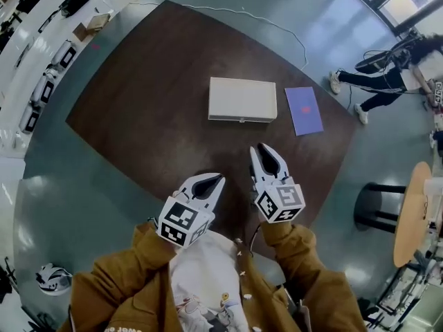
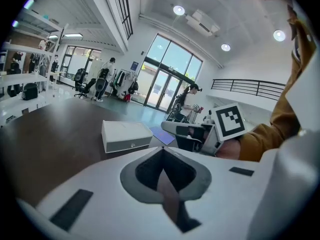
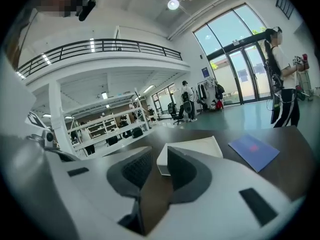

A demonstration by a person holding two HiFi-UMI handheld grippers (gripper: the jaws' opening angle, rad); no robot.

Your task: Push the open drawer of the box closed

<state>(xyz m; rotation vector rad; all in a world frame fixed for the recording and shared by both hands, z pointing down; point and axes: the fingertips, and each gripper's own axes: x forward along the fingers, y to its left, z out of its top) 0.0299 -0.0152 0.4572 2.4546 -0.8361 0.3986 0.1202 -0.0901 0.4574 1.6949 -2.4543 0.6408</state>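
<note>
Here we held the left tool (image 1: 220,179) and the right tool (image 1: 267,149) side by side over the near part of the dark tabletop (image 1: 131,116). Both pointed toward the box (image 1: 242,99) and were well apart from it. The left tool's jaws were pressed together, with nothing in them. The right tool's jaws stood apart, with only bare tabletop in the gap. The white box lay flat near the tabletop's middle. Its front, with a small knob (image 1: 241,120), faced us and looked flush. A blue folder (image 1: 303,110) lay just beside it, on our right.
</note>
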